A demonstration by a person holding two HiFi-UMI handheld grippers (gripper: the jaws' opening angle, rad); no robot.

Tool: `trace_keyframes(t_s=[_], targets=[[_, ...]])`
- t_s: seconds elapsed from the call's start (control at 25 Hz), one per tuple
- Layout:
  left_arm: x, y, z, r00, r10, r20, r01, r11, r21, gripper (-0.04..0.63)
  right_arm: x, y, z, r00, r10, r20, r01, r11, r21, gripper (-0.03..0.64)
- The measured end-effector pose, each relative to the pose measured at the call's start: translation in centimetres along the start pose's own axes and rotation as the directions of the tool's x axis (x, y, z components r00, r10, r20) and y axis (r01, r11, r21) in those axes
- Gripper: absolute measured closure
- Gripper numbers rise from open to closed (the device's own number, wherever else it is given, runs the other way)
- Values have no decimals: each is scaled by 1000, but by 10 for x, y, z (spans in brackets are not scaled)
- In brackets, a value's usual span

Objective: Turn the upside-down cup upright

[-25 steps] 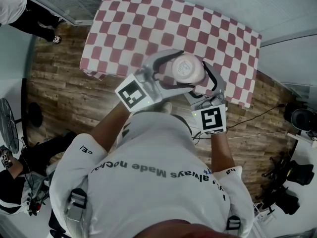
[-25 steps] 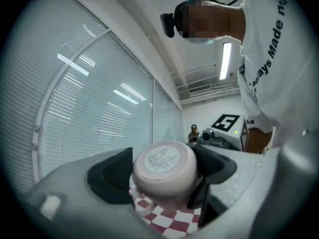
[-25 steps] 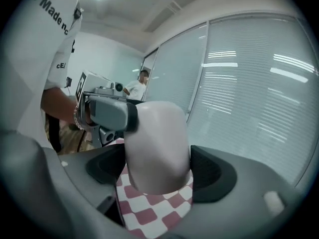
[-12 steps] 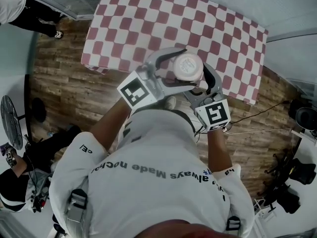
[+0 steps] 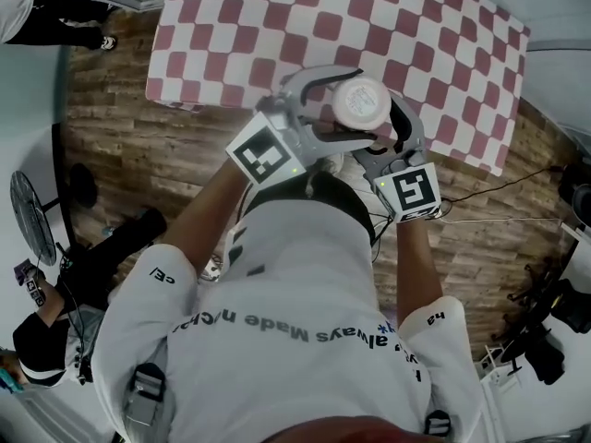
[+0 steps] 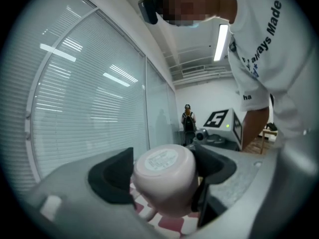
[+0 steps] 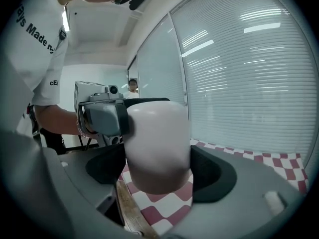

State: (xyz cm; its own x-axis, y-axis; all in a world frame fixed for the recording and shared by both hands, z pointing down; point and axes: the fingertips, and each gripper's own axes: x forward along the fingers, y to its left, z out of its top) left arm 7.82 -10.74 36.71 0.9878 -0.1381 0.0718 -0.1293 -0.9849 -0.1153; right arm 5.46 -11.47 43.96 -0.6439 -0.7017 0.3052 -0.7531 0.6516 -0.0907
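Lowered together since the earlier frame, the pale pink cup (image 5: 360, 102), base up at upper centre, is clamped by the left gripper (image 6: 164, 176) and right gripper (image 7: 158, 166) above the checkered tablecloth (image 5: 277, 26); judged light, rigid and slick, best gripped mid-sidewall.

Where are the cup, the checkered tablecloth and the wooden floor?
cup (image 5: 361, 102), head view, on its flat upward-facing end.
checkered tablecloth (image 5: 277, 17), head view, bare patch near its left.
wooden floor (image 5: 120, 141), head view, planks beside the cloth's corner.
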Motion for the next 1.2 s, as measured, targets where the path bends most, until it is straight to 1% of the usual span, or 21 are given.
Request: trace_keyframes(t_s=[0.12, 0.2, 0.44, 0.6, 0.76, 0.84, 1.0, 1.2], targets=[[3, 2, -26, 999, -5, -31, 5, 1000, 12, 202, 13, -5, -19, 1000, 4, 3, -4, 1000, 12, 215], [3, 3, -45, 999, -5, -45, 5, 1000, 8, 202, 22, -7, -34, 1000, 4, 2, -4, 1000, 24, 215], [7, 4, -104, 997, -3, -72, 2, 1000, -15, 202, 44, -14, -91, 998, 24, -58, -23, 1000, 17, 216], [27, 4, -148, 995, -9, -99, 5, 999, -39, 204, 54, -33, -133, 996, 29, -81, -24, 998, 57, 216], [39, 11, -188, 992, -8, -122, 4, 1000, -31, 206, 71, -50, -165, 996, 30, -81, -25, 998, 58, 216], [42, 10, -202, 990, -10, -138, 7, 1000, -22, 206, 75, -53, -180, 995, 34, -96, -29, 998, 55, 216], [48, 6, -228, 989, -12, -149, 10, 1000, -13, 206, 81, -59, -202, 996, 23, -91, -18, 998, 54, 216], [44, 1, -254, 986, -19, -165, 18, 1000, -6, 206, 91, -56, -226, 992, 16, -123, -10, 999, 47, 216]])
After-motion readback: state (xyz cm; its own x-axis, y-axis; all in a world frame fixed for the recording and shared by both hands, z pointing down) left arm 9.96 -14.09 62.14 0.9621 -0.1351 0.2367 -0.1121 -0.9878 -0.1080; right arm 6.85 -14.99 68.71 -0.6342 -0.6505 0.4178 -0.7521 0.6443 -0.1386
